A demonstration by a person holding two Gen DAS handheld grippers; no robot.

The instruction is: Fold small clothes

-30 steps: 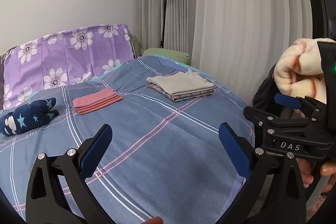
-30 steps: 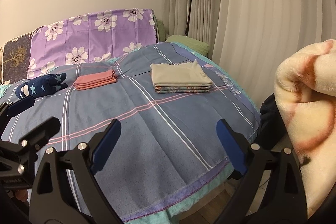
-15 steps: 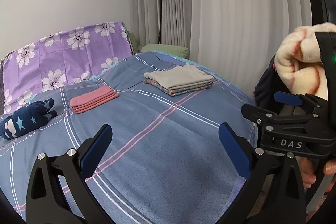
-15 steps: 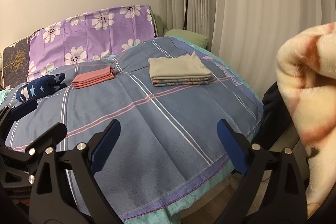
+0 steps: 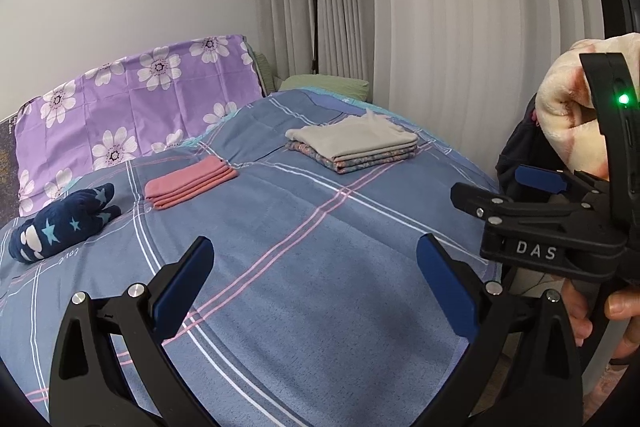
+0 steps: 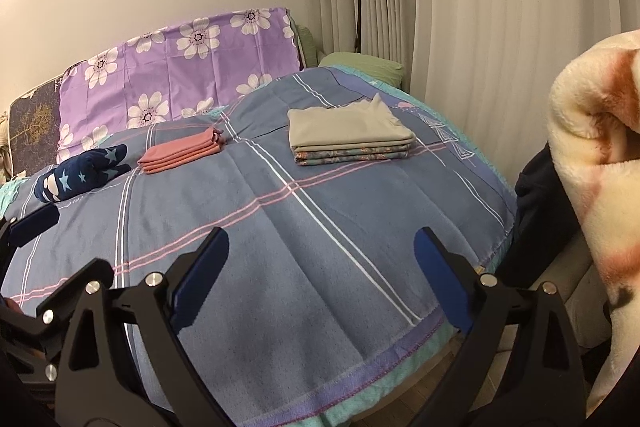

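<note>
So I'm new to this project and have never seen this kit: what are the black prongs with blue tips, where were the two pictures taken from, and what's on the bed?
They are two hand-held grippers, each with a camera looking along its fingers. One picture comes from the left gripper, the other from the right gripper. Both are open and hold nothing. On the bed lie a pink folded pile, a grey-topped folded stack and a navy star-patterned bundle. A fluffy cream blanket hangs at the right.
</note>
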